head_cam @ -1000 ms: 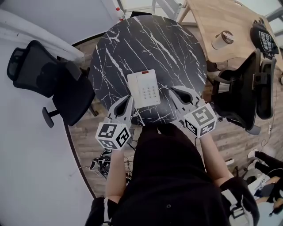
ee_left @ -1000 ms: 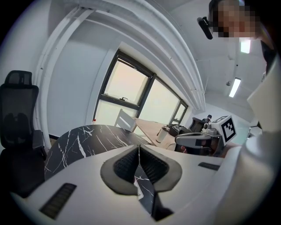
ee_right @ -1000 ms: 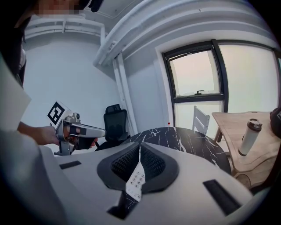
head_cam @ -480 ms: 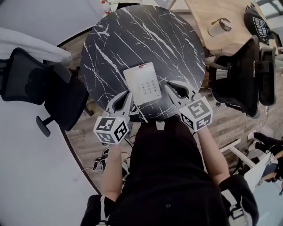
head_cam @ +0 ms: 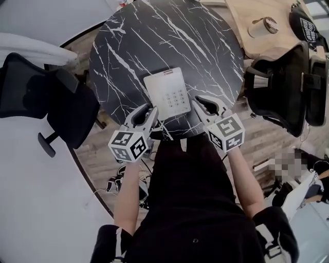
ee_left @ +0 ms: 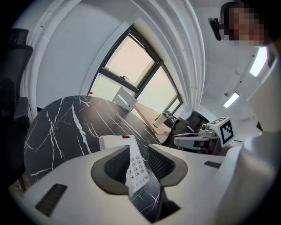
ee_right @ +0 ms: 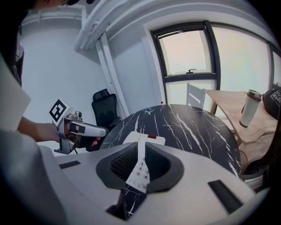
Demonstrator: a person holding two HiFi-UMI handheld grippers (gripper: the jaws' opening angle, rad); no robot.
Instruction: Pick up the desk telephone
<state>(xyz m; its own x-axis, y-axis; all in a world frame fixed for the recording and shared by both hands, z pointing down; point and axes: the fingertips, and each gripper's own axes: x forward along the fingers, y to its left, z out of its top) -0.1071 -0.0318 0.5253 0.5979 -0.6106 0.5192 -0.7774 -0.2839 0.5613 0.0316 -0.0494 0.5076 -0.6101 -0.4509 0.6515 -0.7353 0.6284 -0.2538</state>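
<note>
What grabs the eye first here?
A round black marble table with white veins fills the upper head view, a white desk telephone lying flat near its edge closest to the person. The left tool and right tool flank the telephone's near end, neither gripping it; the left tool's jaws have just been opening, nothing between them. A black office chair stands left of the table, a second chair right.

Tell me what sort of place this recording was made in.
Probably an office or meeting area: a desk telephone on a round marble-patterned table, black office chairs beside it, and a wooden desk with a lidded cup.
</note>
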